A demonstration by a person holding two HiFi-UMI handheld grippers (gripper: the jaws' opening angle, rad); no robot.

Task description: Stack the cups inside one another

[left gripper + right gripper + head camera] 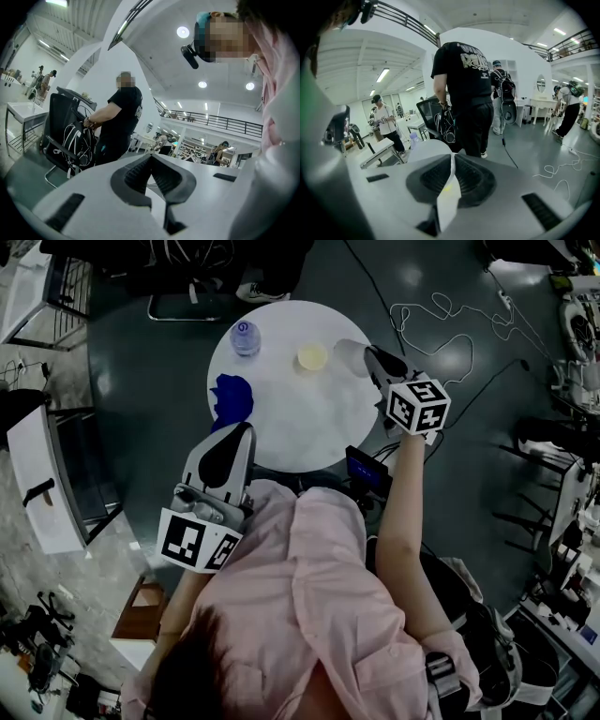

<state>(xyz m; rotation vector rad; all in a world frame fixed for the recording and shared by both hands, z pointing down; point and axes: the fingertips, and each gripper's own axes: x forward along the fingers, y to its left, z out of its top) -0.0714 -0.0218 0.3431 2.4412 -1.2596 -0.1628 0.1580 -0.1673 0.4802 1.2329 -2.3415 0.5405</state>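
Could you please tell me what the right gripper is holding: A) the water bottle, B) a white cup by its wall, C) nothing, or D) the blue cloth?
B: the right gripper has its jaws shut on the thin wall of the white cup, while the water bottle and blue cloth sit apart on the table.

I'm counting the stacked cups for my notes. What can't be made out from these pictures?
Yellow cup: head view, too small to tell whether it is one cup or several nested.
White cup in the right gripper: right gripper view, the gripper's body hides most of it.
Blue item: head view, too small and dim to name.
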